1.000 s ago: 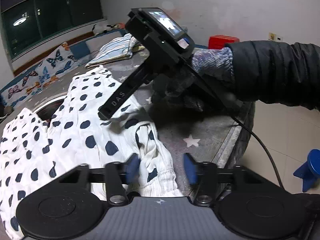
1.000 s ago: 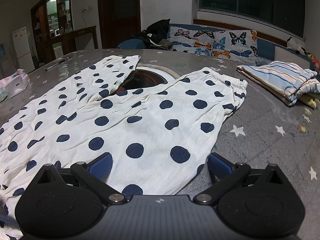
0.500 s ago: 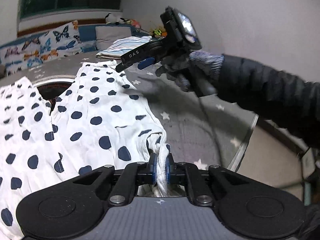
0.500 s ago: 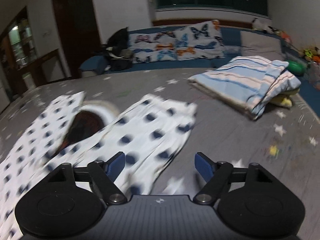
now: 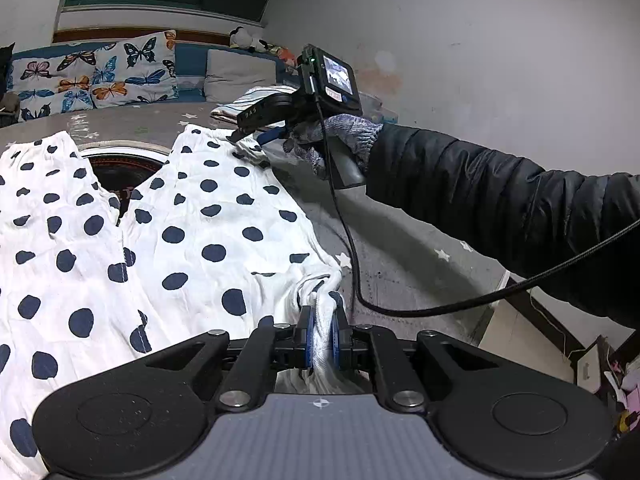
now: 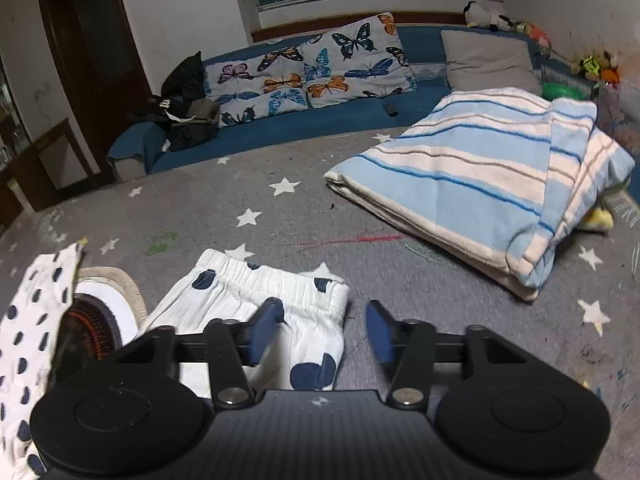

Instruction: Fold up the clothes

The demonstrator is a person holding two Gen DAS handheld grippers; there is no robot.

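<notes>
Your left tool [image 5: 321,336] is clamped on the trousers [image 5: 192,216]; your right tool [image 6: 320,330] is closing over the waistband corner [image 6: 332,300] and may miss it.

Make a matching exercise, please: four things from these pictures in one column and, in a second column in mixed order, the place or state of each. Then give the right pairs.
Things:
1. left gripper
2. right gripper
3. striped blanket
4. butterfly cushions

Places or states:
A. folded, lying on the grey star-patterned surface
B. leaning on the back of the blue sofa
C. shut on a bunched edge of the polka-dot garment
D. jaws closing at the garment's elastic hem, pads not yet pressing on it

Pairs: 1-C, 2-D, 3-A, 4-B
</notes>
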